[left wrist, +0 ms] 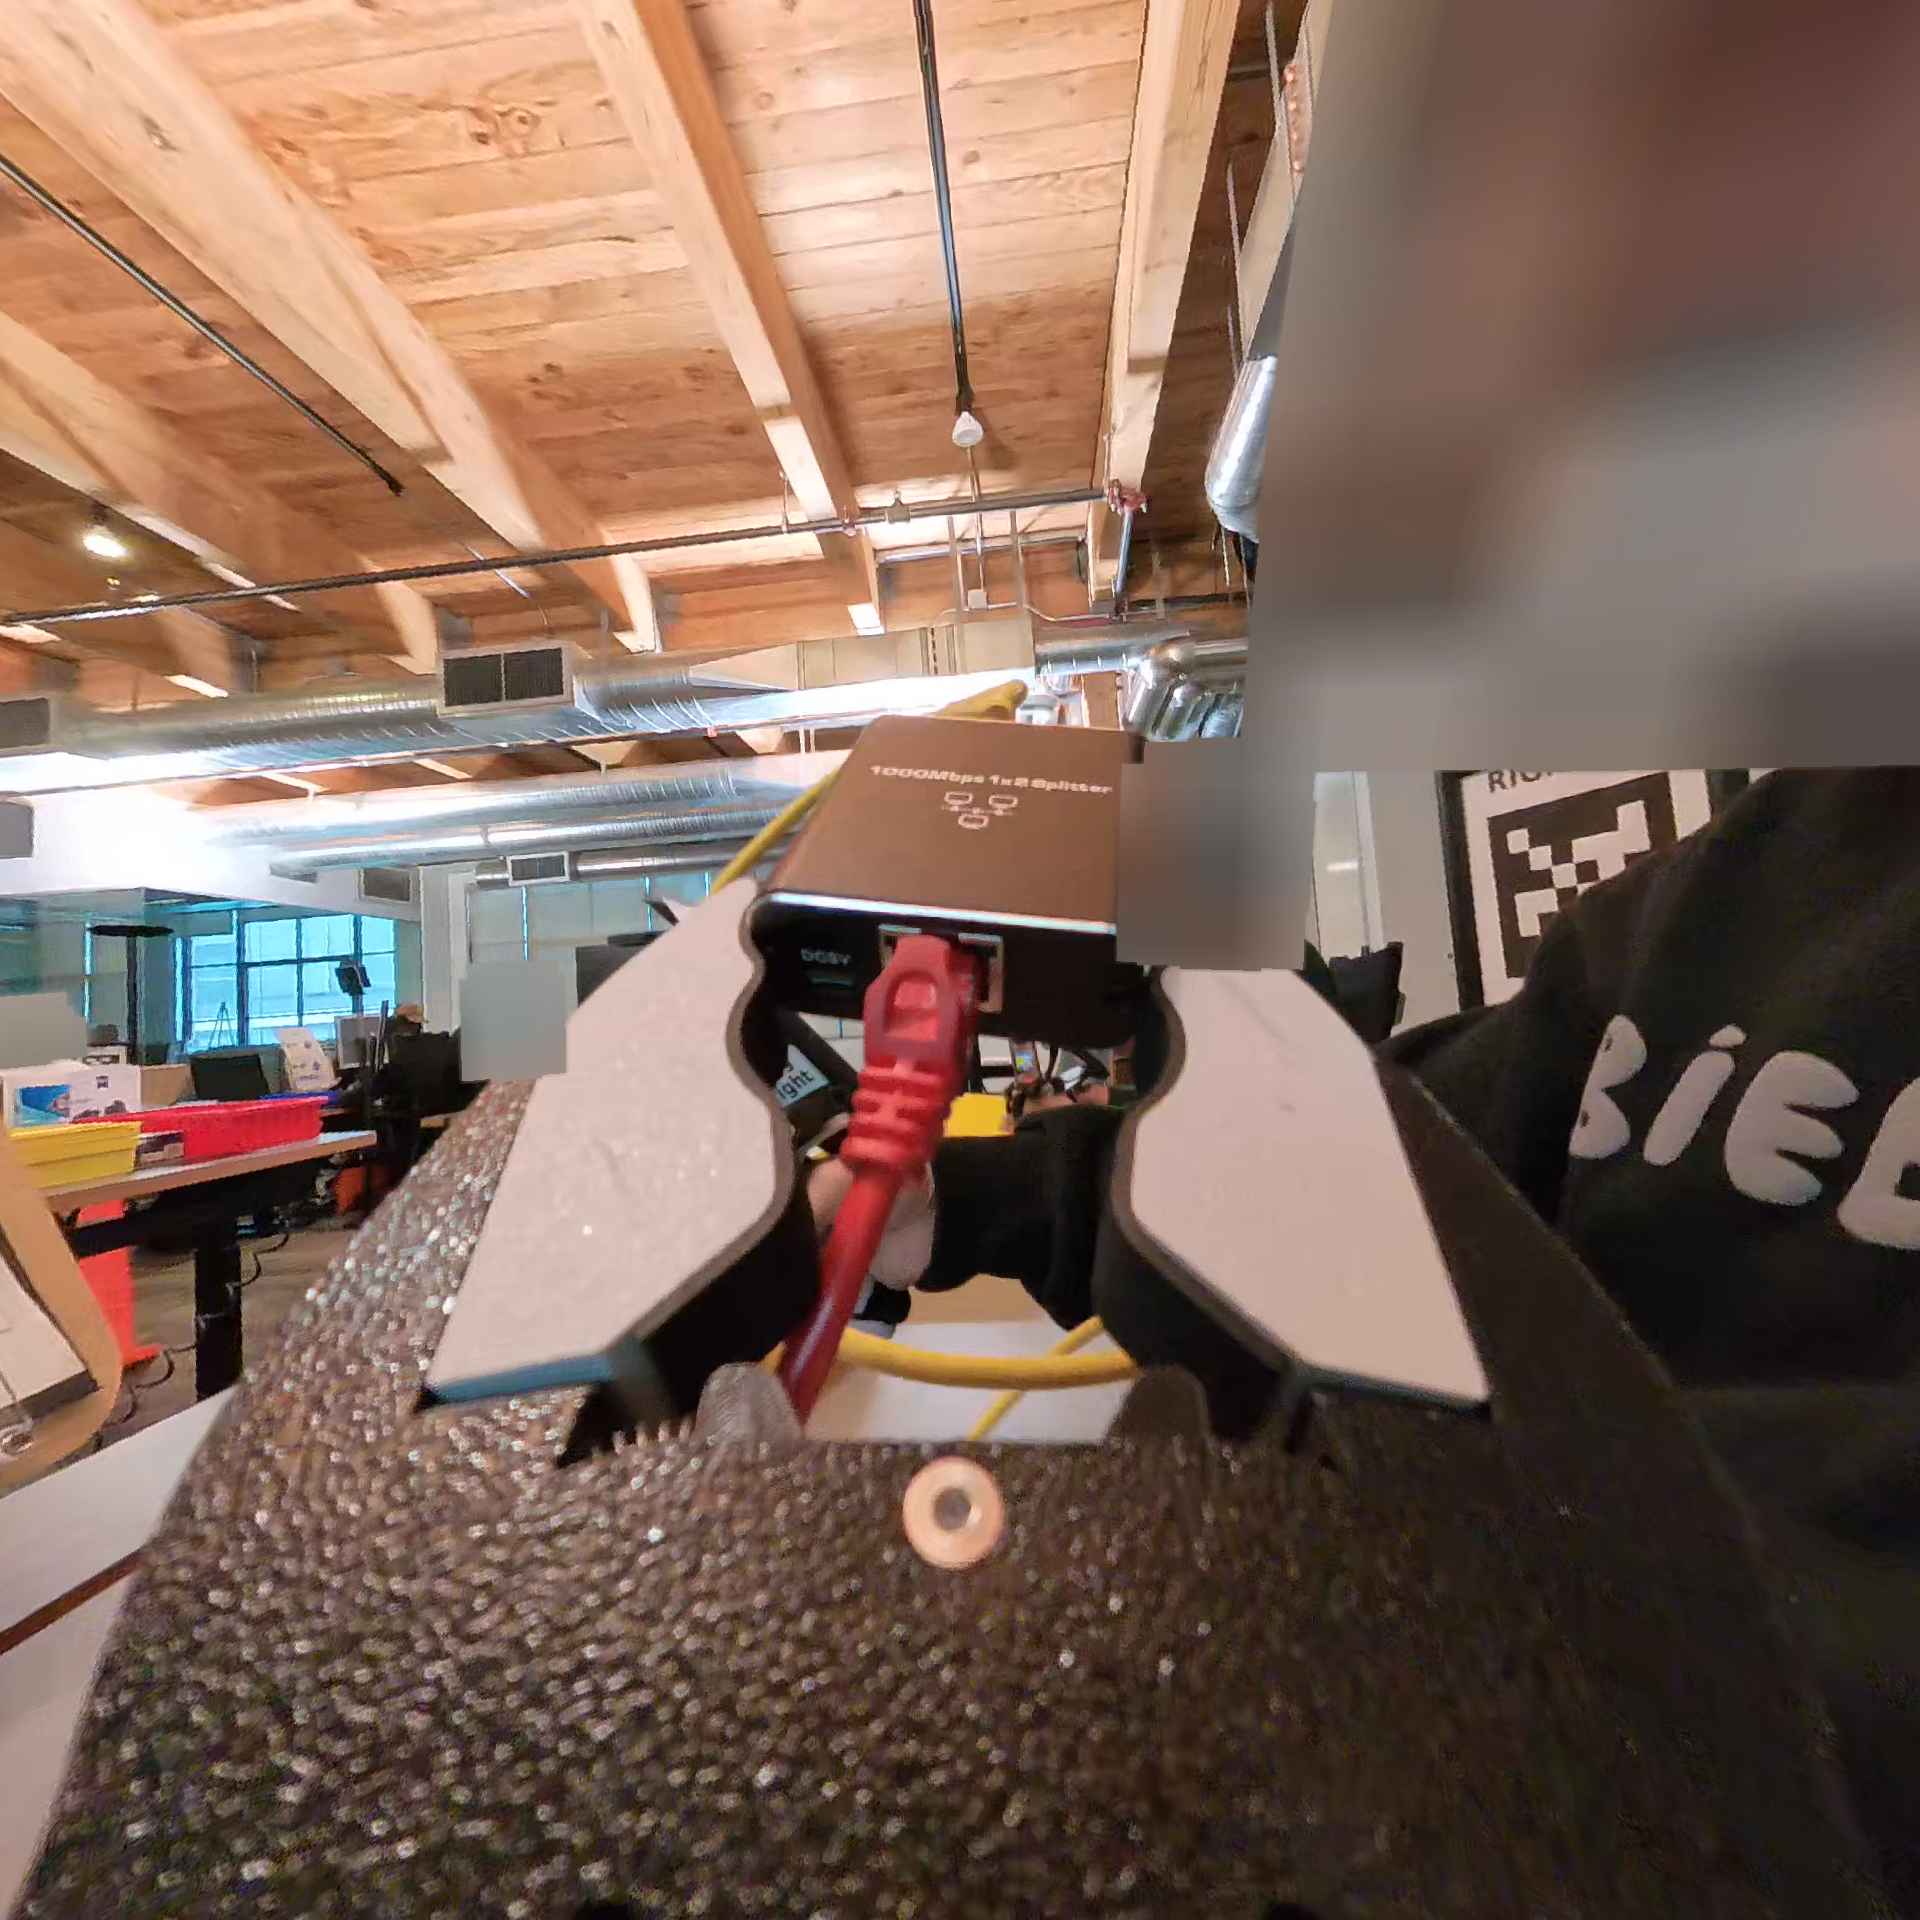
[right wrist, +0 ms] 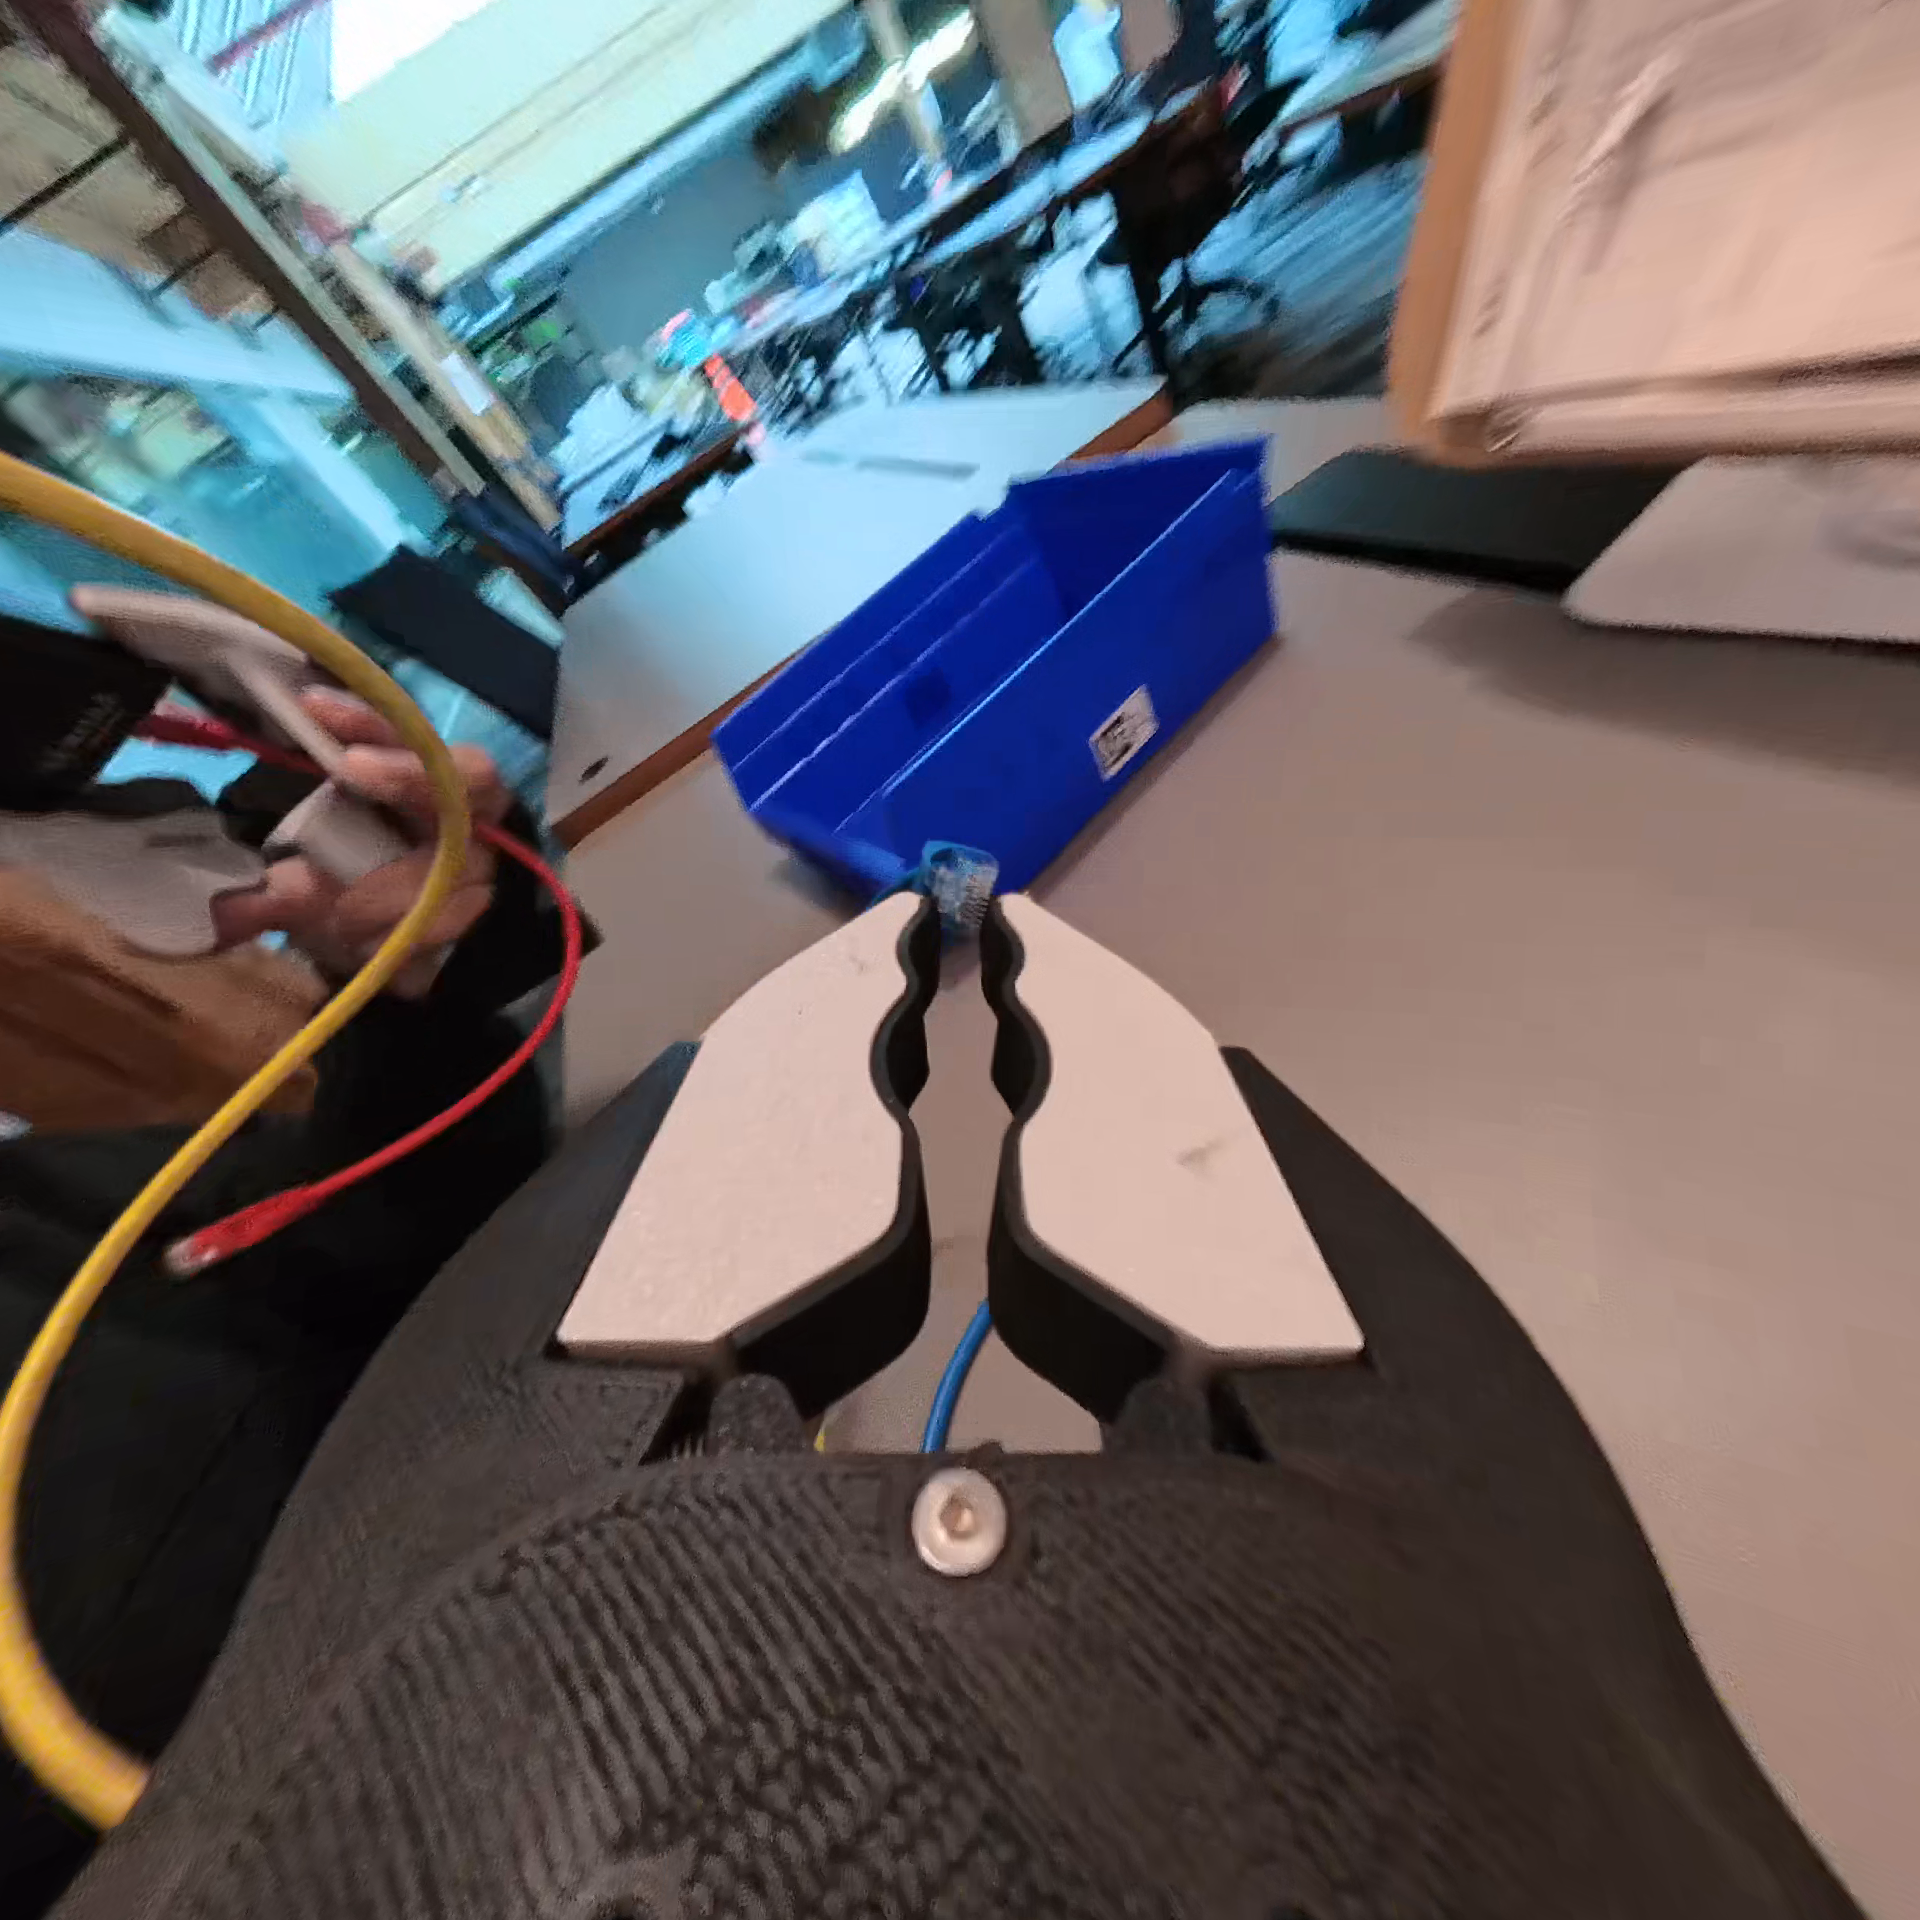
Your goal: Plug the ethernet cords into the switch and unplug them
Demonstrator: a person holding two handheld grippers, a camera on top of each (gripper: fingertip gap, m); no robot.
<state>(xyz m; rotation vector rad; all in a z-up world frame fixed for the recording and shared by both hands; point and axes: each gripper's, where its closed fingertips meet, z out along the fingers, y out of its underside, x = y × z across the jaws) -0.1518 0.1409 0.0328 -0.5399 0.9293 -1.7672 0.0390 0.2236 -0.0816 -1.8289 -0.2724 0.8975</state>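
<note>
- Your left gripper (left wrist: 951, 997) fills the lower half of the left wrist view, its two fingers pressed against the sides of the switch (left wrist: 951, 862), a small dark metal box held up at the centre of the frame.
- One red cord (left wrist: 904, 1081) is plugged into the near face of the switch, left of a second port that looks free; the cord drops between the fingers toward the bottom of the frame.
- One yellow cord (left wrist: 966, 1366) loops across low between the fingers, and its plug end shows past the far top edge of the switch.
- Your right gripper (right wrist: 958, 914) sits at the centre of the right wrist view, fingers drawn close and pinching the clear plug of one blue cord (right wrist: 956, 883) at their tips; the cord itself runs back between the fingers near the bottom.
- Only the right wrist view shows the blue cord, one blue bin (right wrist: 1039, 686) just past the fingertips, and the grey table (right wrist: 1507, 935) it stands on.
- That view is blurred, but at the left edge it shows the yellow cord (right wrist: 416, 769) arching over, the red cord (right wrist: 520, 1029) ending in a loose plug at lower left, and a hand (right wrist: 384, 852).
- Only the left wrist view shows the wooden ceiling (left wrist: 520, 260) in the upper half, and one red tray (left wrist: 229, 1122) and one yellow tray (left wrist: 73, 1148) at the far left edge.
</note>
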